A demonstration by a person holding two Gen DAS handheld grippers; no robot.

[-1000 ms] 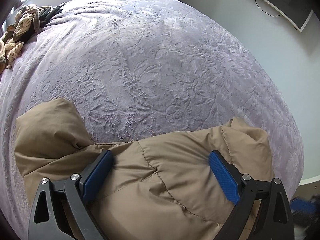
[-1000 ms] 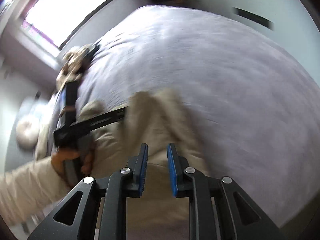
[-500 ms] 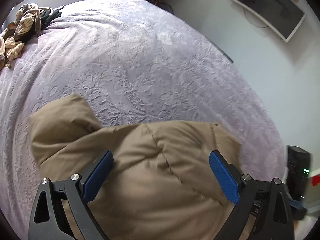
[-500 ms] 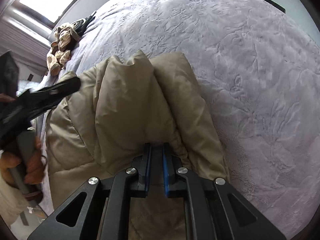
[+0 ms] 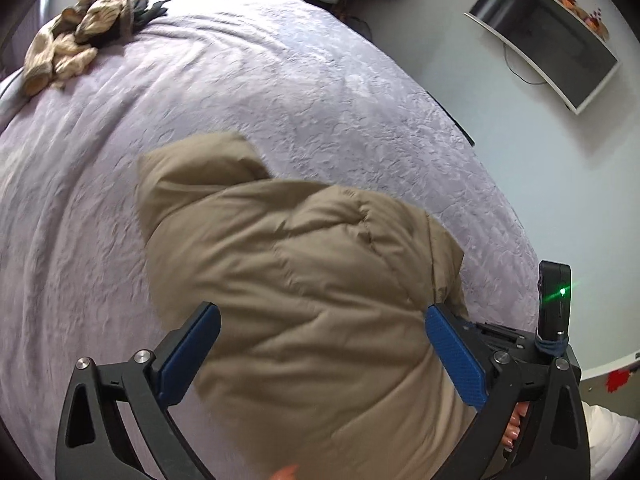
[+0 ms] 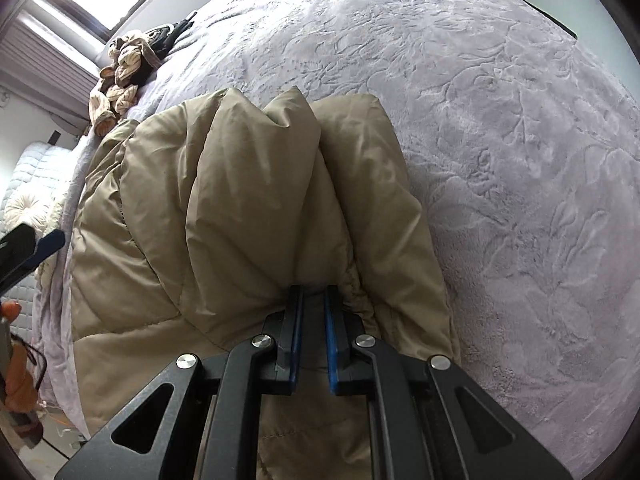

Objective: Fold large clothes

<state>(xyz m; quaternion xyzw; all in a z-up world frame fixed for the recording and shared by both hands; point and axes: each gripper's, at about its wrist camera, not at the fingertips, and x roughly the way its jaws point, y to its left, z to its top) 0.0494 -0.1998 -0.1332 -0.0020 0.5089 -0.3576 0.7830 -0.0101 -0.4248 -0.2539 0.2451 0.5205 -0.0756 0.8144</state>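
A tan puffer jacket (image 5: pixel 304 280) lies bunched on a lilac textured bedspread (image 5: pixel 280 92). My left gripper (image 5: pixel 320 344) is open wide, its blue pads (image 5: pixel 456 356) either side of the jacket's near part without pinching it. In the right wrist view the jacket (image 6: pixel 224 208) is folded into thick ridges, and my right gripper (image 6: pixel 312 300) is shut on a fold of its fabric at the near edge. The right gripper's body (image 5: pixel 554 304) shows at the right of the left wrist view.
A pile of striped beige and black clothes (image 5: pixel 80 44) lies at the far corner of the bed, also in the right wrist view (image 6: pixel 128 68). A wall-mounted screen (image 5: pixel 544 40) hangs on the right wall. A white cushion (image 6: pixel 28 208) lies beyond the bed's left edge.
The right gripper has closed on a jacket fold and holds it. The left gripper has pulled back and up; the jacket now sits bunched nearer the middle of its view.
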